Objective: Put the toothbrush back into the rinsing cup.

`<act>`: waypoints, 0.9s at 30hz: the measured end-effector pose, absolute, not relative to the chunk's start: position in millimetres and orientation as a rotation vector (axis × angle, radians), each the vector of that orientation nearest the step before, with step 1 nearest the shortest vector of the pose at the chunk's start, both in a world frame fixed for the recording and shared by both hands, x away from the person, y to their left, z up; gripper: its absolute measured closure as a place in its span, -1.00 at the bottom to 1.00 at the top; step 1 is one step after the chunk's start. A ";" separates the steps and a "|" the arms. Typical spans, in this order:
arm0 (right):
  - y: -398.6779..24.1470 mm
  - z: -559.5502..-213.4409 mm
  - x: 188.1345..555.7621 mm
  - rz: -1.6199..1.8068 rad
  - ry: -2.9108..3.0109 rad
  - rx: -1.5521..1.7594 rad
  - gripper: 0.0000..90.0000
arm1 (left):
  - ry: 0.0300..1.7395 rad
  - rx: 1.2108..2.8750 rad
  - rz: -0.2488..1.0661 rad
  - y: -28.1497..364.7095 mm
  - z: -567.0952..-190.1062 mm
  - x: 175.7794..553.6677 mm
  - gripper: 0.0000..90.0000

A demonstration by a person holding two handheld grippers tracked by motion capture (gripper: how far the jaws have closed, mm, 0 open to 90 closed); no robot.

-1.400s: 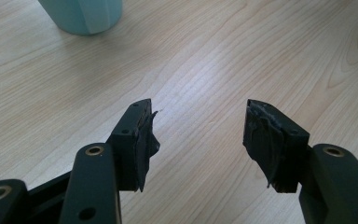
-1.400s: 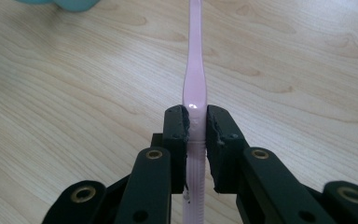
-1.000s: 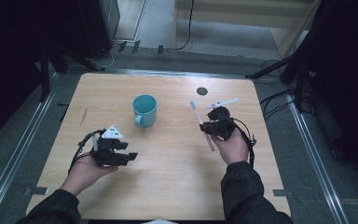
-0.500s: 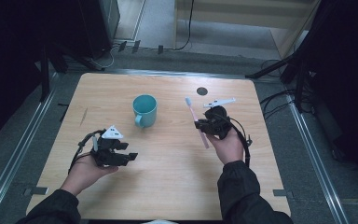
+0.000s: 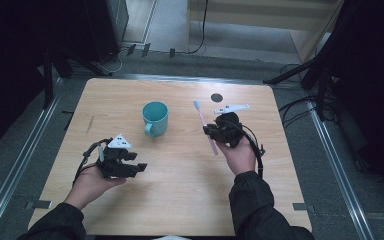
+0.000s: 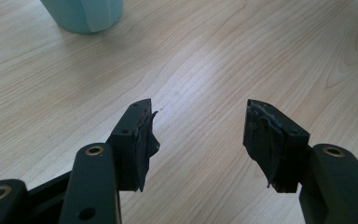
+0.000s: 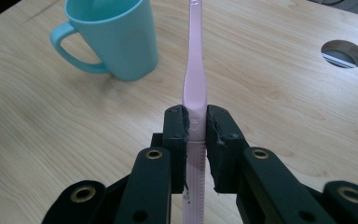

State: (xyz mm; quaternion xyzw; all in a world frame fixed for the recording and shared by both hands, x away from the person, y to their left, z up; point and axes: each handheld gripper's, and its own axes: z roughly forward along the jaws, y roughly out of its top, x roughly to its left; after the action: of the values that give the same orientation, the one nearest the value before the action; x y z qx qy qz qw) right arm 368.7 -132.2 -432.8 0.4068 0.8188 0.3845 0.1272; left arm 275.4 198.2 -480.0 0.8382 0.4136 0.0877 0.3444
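The right gripper (image 5: 215, 131) is holding a pink toothbrush (image 5: 205, 126) clear of the wooden surface (image 5: 180, 200), its fingers (image 7: 176, 135) clamped flat on either side of the handle. In the right gripper view the clamp is sitting just above the ribbed lower part of the handle, with the slimmer neck running on toward twelve o'clock, past the teal mug (image 7: 116, 35). From the high view the brush is slanting from its bristle end at about eleven o'clock of the gripper down to its tail at six, and the mug (image 5: 155, 118) is standing upright on the surface at roughly nine o'clock of the right gripper, apart from it. The left gripper (image 5: 130, 167) is resting low near the front left of the surface, its fingers (image 6: 137, 140) spread wide apart with nothing between them. The toothbrush looks light, stiff and smooth, so it is likely to swivel in a narrow pinch. The ribbed stretch near the middle seems the surest hold. The mug is probably rigid and heavier, best taken by its rim or handle.
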 end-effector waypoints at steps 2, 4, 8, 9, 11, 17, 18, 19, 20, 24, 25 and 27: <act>-130.6 -431.8 369.0 1.134 2.378 1.183 0.76 | 1.074 2.177 0.227 198.3 -480.0 275.4 -0.05; -129.1 -430.9 369.6 1.156 2.373 1.182 0.76 | 1.073 2.176 0.226 198.5 -479.9 275.5 -0.05; -125.0 -429.1 370.2 1.179 2.362 1.167 0.76 | 1.073 2.175 0.223 198.9 -479.9 275.5 -0.05; -123.9 -428.9 370.3 1.184 2.358 1.168 0.76 | 1.073 2.175 0.223 199.0 -479.9 275.5 -0.05; -121.4 -428.5 370.6 1.194 2.355 1.165 0.76 | 1.076 2.173 0.223 199.1 -479.9 275.5 -0.05; -113.7 -424.5 373.2 1.228 2.350 1.143 0.76 | 1.074 2.176 0.223 199.0 -480.0 275.6 -0.05; -112.2 -423.3 373.8 1.234 2.345 1.141 0.76 | 1.074 2.176 0.223 199.0 -480.0 275.6 -0.05; -110.8 -422.0 374.6 1.240 2.345 1.134 0.76 | 1.074 2.176 0.223 199.0 -480.0 275.6 -0.05; -109.3 -420.7 375.3 1.243 2.342 1.129 0.76 | 1.073 2.175 0.222 199.1 -480.0 275.6 -0.05; -104.0 -415.6 377.3 1.275 2.336 1.122 0.76 | 1.074 2.175 0.222 199.4 -480.0 275.6 -0.05; -102.7 -414.8 377.9 1.280 2.333 1.113 0.76 | 1.075 2.174 0.222 199.5 -480.0 275.6 -0.05; -100.5 -413.1 379.1 1.290 2.329 1.109 0.76 | 1.075 2.174 0.223 199.7 -479.9 275.5 -0.05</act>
State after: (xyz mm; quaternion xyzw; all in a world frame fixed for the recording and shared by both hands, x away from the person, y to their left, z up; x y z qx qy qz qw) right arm 379.1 -100.5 -413.1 0.3814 0.8007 0.4436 0.1285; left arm 275.5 199.7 -479.9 0.8376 0.4141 0.0858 0.3459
